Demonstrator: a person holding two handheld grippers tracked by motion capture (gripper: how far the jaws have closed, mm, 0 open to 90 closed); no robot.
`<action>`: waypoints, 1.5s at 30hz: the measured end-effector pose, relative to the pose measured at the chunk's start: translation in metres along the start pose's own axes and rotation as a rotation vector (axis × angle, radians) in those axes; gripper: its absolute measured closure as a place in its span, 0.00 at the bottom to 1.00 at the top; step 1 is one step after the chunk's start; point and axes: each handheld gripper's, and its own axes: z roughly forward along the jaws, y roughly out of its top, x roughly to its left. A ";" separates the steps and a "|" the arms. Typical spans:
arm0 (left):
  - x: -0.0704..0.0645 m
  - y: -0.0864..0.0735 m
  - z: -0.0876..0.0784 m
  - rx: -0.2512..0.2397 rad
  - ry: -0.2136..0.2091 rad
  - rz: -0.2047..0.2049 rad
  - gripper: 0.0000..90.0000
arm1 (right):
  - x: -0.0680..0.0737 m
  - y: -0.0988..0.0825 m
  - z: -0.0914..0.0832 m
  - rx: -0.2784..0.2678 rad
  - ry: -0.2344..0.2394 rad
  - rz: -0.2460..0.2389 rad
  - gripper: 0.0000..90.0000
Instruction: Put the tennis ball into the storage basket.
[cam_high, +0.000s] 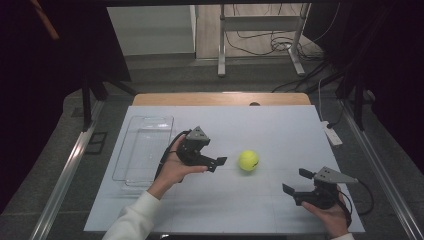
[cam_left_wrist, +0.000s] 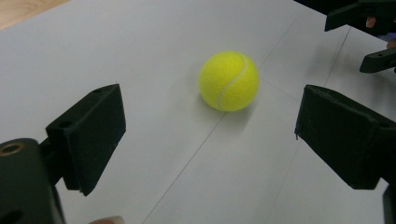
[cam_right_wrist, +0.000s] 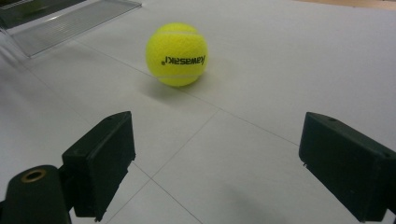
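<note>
clear tray (cam_right_wrist: 70, 18) cut off at the top edge, right hand (cam_high: 332, 217) cropped below

White surface (cam_high: 280, 125) w/ thin grid lines, wood edge (cam_high: 220, 98) at far side. Grey floor (cam_high: 165, 75) around. Metal stand legs (cam_high: 260, 40) at back, black cables (cam_high: 280, 45) tangled by them. Dark curtains (cam_high: 45, 75) L & R. White power strip (cam_high: 332, 134) on floor at R.

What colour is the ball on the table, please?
The ball is bright yellow with black lettering, clearest in the right gripper view.
</note>
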 end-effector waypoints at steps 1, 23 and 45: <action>0.000 0.001 0.001 0.002 -0.001 0.001 0.10 | 0.000 0.000 0.000 0.000 0.000 0.000 0.12; 0.004 0.013 0.019 0.036 -0.021 0.004 0.10 | -0.001 -0.001 0.001 0.000 0.001 -0.001 0.12; -0.002 0.032 0.040 0.067 -0.055 0.038 0.10 | -0.001 -0.001 0.001 0.002 0.004 0.003 0.12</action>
